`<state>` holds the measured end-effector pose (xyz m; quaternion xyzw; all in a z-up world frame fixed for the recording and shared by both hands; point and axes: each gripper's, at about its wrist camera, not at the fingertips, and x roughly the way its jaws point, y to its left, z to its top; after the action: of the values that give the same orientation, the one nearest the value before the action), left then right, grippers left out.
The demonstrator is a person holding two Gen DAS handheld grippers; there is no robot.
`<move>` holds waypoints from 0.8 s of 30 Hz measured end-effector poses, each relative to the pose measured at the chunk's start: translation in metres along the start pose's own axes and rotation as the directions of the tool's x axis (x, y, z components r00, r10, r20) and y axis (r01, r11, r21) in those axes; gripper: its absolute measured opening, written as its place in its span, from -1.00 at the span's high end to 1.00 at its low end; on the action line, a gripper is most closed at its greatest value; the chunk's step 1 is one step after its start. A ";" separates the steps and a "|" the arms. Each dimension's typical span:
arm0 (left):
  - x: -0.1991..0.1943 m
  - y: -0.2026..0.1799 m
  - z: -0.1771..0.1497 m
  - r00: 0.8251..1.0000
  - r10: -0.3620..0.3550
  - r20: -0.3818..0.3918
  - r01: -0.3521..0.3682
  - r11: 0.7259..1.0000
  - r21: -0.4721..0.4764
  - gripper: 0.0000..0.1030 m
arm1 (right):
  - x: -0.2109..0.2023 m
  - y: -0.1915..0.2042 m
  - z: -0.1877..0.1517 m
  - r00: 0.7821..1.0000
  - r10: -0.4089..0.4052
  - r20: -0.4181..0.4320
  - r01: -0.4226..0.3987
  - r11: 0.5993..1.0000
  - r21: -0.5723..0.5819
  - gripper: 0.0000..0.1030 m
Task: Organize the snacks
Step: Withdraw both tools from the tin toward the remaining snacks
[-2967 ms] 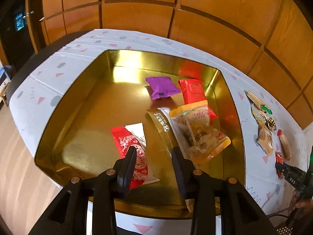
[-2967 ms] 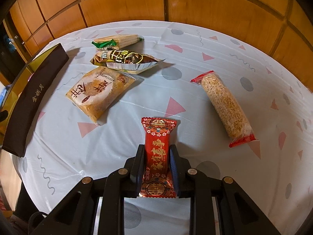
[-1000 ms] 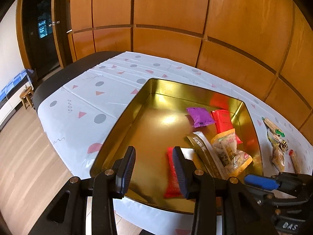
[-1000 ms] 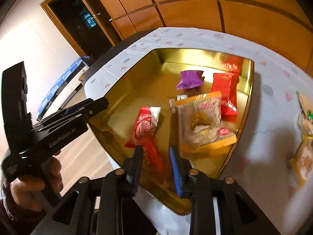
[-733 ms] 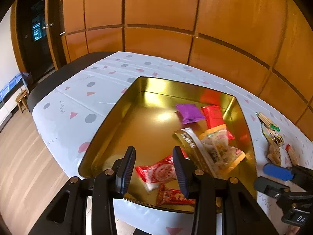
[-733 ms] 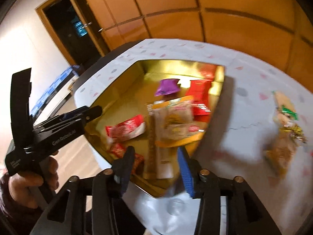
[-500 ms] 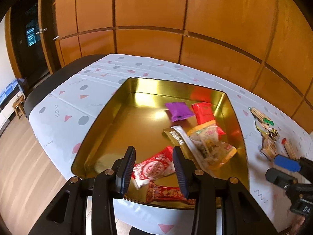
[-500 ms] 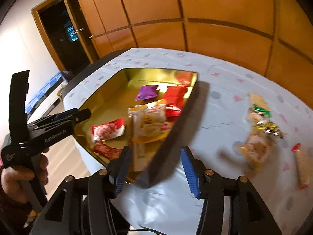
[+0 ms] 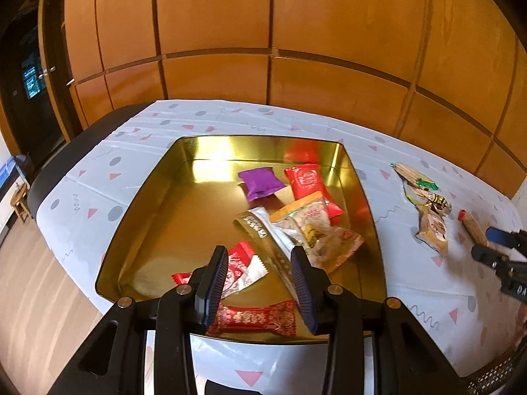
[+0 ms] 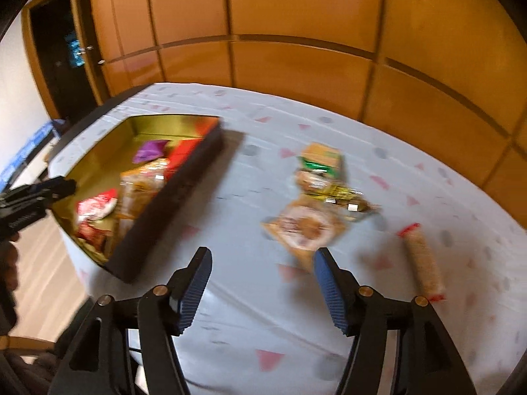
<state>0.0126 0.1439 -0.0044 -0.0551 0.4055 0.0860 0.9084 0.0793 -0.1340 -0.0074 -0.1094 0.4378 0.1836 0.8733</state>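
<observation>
A gold tin tray holds several snacks: a purple packet, a red packet, a clear orange-edged bag, and a red bar at the front rim. My left gripper is open and empty above the tray's front edge. My right gripper is open and empty above the tablecloth, right of the tray. Ahead of it lie a brown cake bag, a dark-wrapped snack, a green-banded packet and a long rice bar.
The table wears a white cloth with pink triangles and grey dots. Wood-panelled walls stand behind it. The table's near edge drops to a wood floor at the left. The right gripper's tips show at the left wrist view's right edge.
My right gripper let go of the red bar into the tray, opened wide and swung right toward the loose snacks. My left gripper drew back a little and stays open.
</observation>
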 end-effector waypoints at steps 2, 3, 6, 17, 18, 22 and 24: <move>-0.001 -0.004 0.000 1.000 -0.005 0.002 0.005 1.000 0.011 0.23 | -0.003 -0.019 -0.002 0.999 -0.042 -0.006 0.042 0.999 0.000 -0.26; -0.001 -0.006 0.000 1.000 -0.006 0.001 0.006 1.000 0.018 0.23 | -0.004 -0.025 -0.002 0.998 -0.058 -0.010 0.058 0.998 0.001 -0.26; -0.001 -0.011 -0.001 1.000 -0.013 0.000 0.013 0.999 0.033 0.23 | -0.007 -0.043 -0.004 0.995 -0.100 -0.017 0.100 0.995 -0.011 -0.32; -0.006 -0.039 -0.002 1.000 -0.030 0.003 0.029 0.994 0.105 0.23 | 0.006 -0.152 -0.029 0.944 -0.326 -0.048 0.329 0.941 0.074 -0.49; -0.006 -0.041 -0.002 1.000 -0.029 0.003 0.028 0.993 0.111 0.23 | 0.008 -0.160 -0.030 0.937 -0.342 -0.070 0.348 0.932 0.103 -0.49; -0.007 -0.050 -0.001 1.000 -0.030 0.003 0.030 0.991 0.134 0.23 | 0.004 -0.176 -0.027 0.939 -0.340 -0.051 0.344 0.923 0.170 -0.53; -0.007 -0.055 -0.001 0.999 -0.031 0.003 0.031 0.989 0.146 0.23 | 0.003 -0.178 -0.028 0.946 -0.319 -0.061 0.324 0.926 0.191 -0.53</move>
<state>0.0183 0.0891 0.0016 0.0053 0.4073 0.0421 0.9123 0.1352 -0.3049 -0.0210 -0.0947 0.4425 -0.0081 0.8917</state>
